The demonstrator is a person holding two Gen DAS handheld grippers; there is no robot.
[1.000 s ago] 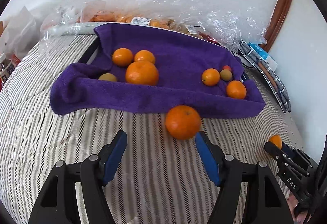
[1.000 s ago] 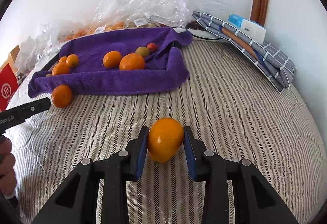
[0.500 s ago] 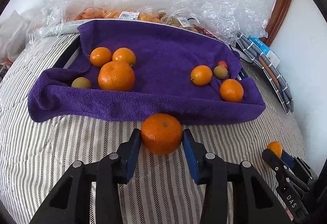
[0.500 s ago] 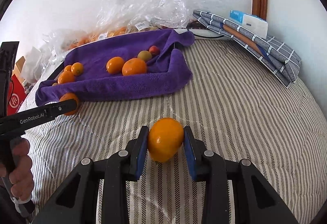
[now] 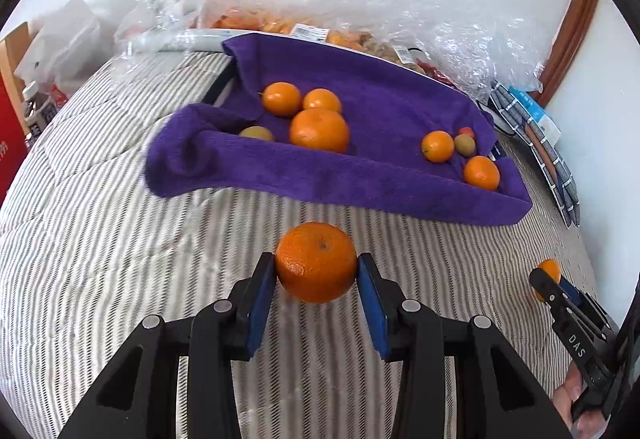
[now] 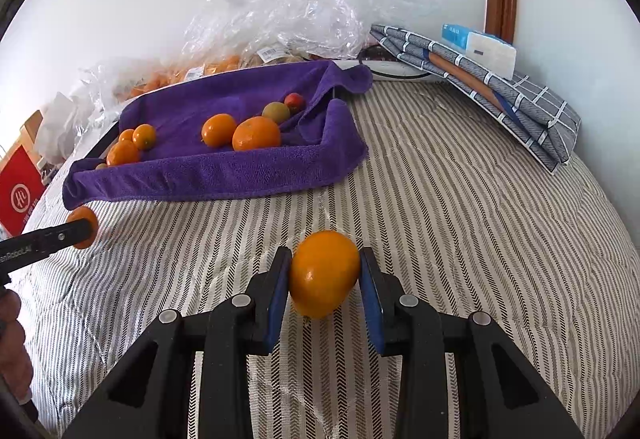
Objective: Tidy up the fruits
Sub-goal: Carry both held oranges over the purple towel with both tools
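Note:
My left gripper (image 5: 317,271) is shut on a round orange (image 5: 316,261) and holds it above the striped bed in front of the purple towel-lined tray (image 5: 360,187). My right gripper (image 6: 325,273) is shut on a smooth yellow-orange fruit (image 6: 323,273) above the bed. The tray (image 6: 224,175) holds several oranges, such as a large one (image 5: 319,129), and small green and red fruits (image 5: 465,144). Each gripper shows at the edge of the other's view, the right one (image 5: 550,279) and the left one (image 6: 82,229).
Crinkled clear plastic bags (image 5: 360,19) with packed fruit lie behind the tray against the wall. Folded checked cloth with a blue-white box (image 6: 480,79) sits at the right. A red box (image 6: 20,195) stands at the left bed edge.
My left gripper closed on the orange lying in front of the towel and lifted it back from the tray. My right gripper kept its fruit and shifted slightly.

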